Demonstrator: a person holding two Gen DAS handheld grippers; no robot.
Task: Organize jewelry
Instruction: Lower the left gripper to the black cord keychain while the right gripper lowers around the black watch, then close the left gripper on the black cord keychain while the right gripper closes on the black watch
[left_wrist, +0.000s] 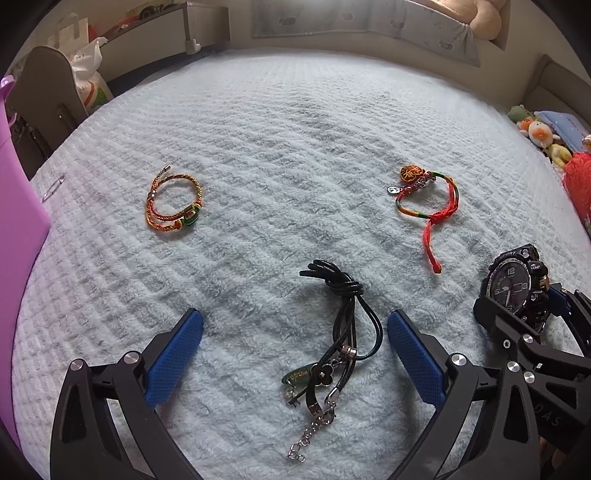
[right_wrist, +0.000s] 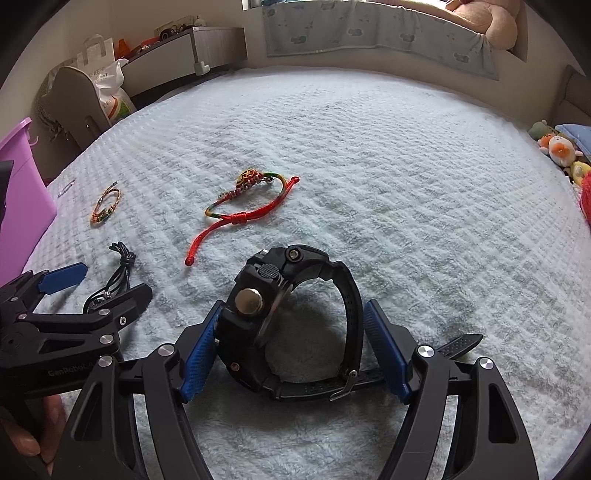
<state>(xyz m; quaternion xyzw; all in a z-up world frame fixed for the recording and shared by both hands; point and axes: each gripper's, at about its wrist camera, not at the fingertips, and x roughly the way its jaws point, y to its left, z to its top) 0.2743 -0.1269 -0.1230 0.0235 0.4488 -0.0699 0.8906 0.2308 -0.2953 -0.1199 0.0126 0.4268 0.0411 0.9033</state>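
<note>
A chunky black watch (right_wrist: 258, 306) stands on edge between the blue pads of my right gripper (right_wrist: 295, 306). One pad presses its case and the other its strap, so the gripper is shut on it; the strap's tail trails onto the pale blanket (right_wrist: 406, 184). In the left wrist view the watch (left_wrist: 515, 286) shows its dial at the far right. My left gripper (left_wrist: 295, 314) stands open, its pads on either side of a black cord necklace (left_wrist: 345, 325) that lies on the blanket untouched. An orange braided bracelet (left_wrist: 173, 206) and a red string bracelet (left_wrist: 424, 195) lie farther off.
A purple plastic bin (left_wrist: 18, 206) stands at the blanket's left edge. Soft toys (left_wrist: 543, 136) sit at the right edge. A chair and a white bag (left_wrist: 88, 81) stand beyond the far left corner. A hand (right_wrist: 29, 435) holds the left gripper.
</note>
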